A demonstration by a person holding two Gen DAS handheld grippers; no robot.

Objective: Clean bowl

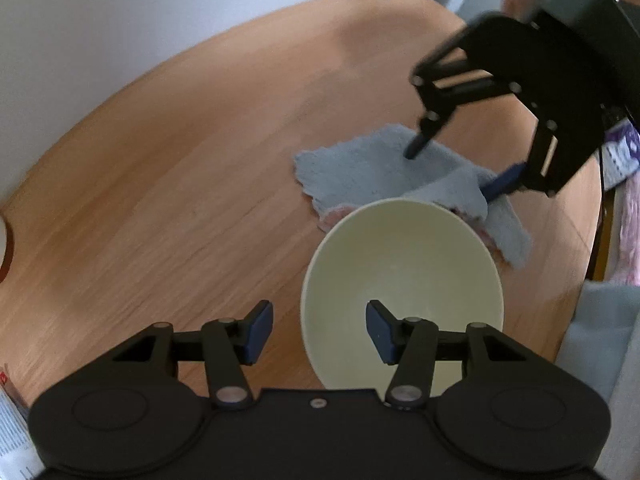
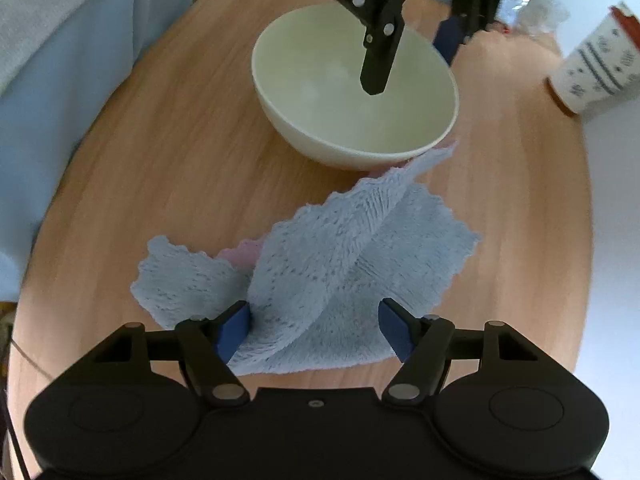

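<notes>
Nearest the left wrist camera, the left tool hangs with its jaws parted and released, straddling the near-left rim of the cream bowl: one pad sits outside over the wooden desk, the other inside the bowl's wall. Neither pad visibly presses the rim, so nothing is gripped yet; the straddle reads as preparation to pinch the rim and steady the bowl for wiping. The bowl stands upright on the desk, interior apparently bare, its far rim overlapping a corner of the blue cleaning cloth.

Further right in that view, the right tool points steeply down onto the cloth, jaws spread wide.

From the right wrist camera, the right tool shows the same: its blue pads are set wide either side of a raised fold of the blue cleaning cloth. The left pad touches the fold; the right pad stands clear. Judgement: released, positioned to close on the fold and lift the cloth. A pink layer shows beneath the cloth.

At far right stands a patterned paper cup, well apart from the work.
</notes>
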